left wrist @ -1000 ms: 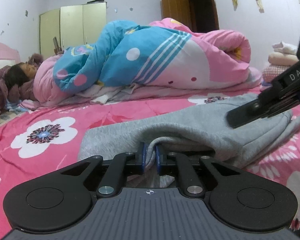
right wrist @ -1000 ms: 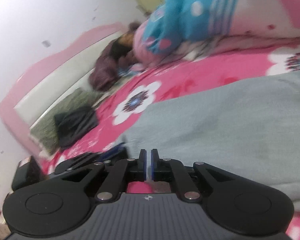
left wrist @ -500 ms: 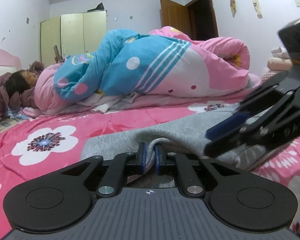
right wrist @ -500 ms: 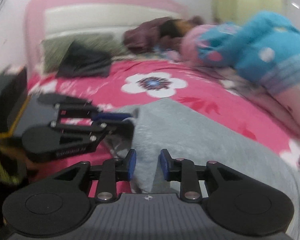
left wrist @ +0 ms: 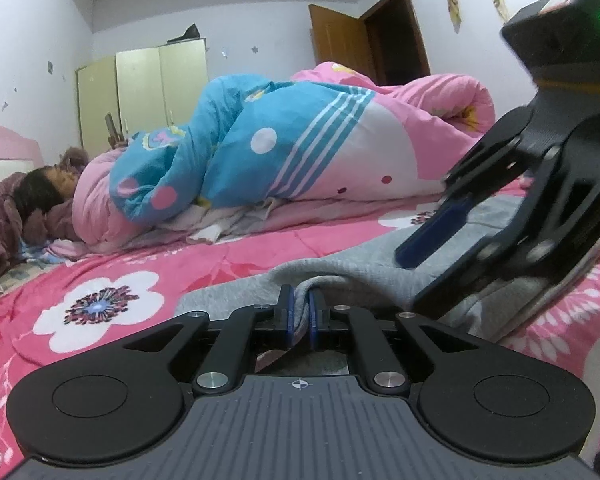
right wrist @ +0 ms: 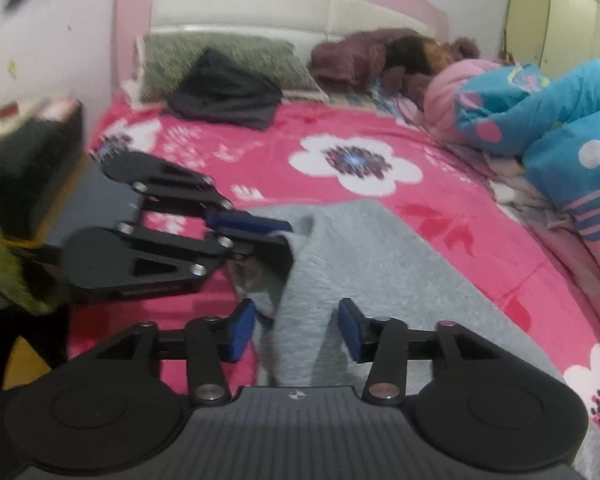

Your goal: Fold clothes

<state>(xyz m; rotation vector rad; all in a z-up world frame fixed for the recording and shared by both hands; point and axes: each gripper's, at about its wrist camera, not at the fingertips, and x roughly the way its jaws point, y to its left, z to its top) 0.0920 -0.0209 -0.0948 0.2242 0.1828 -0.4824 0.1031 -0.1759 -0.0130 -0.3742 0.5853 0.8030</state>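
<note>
A grey sweatshirt [left wrist: 356, 276] lies on the pink flowered bedspread [left wrist: 100, 308]. My left gripper [left wrist: 299, 316] is shut on a raised fold of the grey cloth, which sticks up between its blue pads. In the right wrist view that left gripper [right wrist: 252, 226] holds the garment's lifted corner, and the grey sweatshirt [right wrist: 380, 264] drapes down from it. My right gripper [right wrist: 296, 330] stands open, its blue pads on either side of a hanging grey fold without pinching it. In the left wrist view the right gripper [left wrist: 452, 224] hovers at the right, just above the cloth.
A person [left wrist: 44, 200] lies at the head of the bed under a pink and blue quilt [left wrist: 300, 148]. A black garment [right wrist: 224, 94] rests on a green pillow [right wrist: 220, 56] by the headboard. Wardrobe [left wrist: 140, 92] and open door [left wrist: 396, 40] stand behind.
My right gripper has opened wide and swung round to face the headboard, close to the left gripper. The left gripper has kept its hold on the grey fold.
</note>
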